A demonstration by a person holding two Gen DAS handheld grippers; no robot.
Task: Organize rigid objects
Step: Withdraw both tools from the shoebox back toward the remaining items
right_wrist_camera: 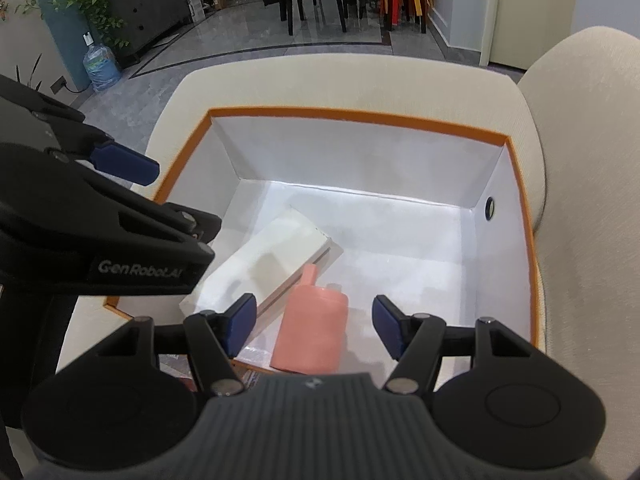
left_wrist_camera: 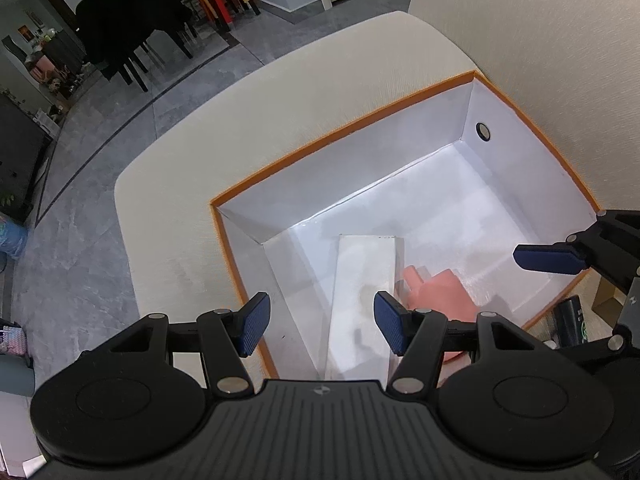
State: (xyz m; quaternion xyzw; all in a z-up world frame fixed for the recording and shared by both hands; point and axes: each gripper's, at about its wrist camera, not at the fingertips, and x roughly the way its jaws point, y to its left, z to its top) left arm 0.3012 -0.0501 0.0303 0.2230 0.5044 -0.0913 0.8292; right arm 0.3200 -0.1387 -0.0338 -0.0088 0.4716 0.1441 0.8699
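I hold both grippers above the orange-rimmed box (right_wrist_camera: 360, 116), which sits on a cream sofa seat (right_wrist_camera: 400, 76). My left gripper (left_wrist_camera: 320, 324) has its fingers apart with nothing between them, and so does my right gripper (right_wrist_camera: 312, 330). Inside the box, a pink bottle (right_wrist_camera: 312, 328) lies beside a long white carton (right_wrist_camera: 280, 256).

Even indoor light from above burns the white floor of the box (right_wrist_camera: 400, 240) to glare, soft gripper shadows fall on the white slab (left_wrist_camera: 360, 300), and fisheye bending curves the edges, the corners darkening.
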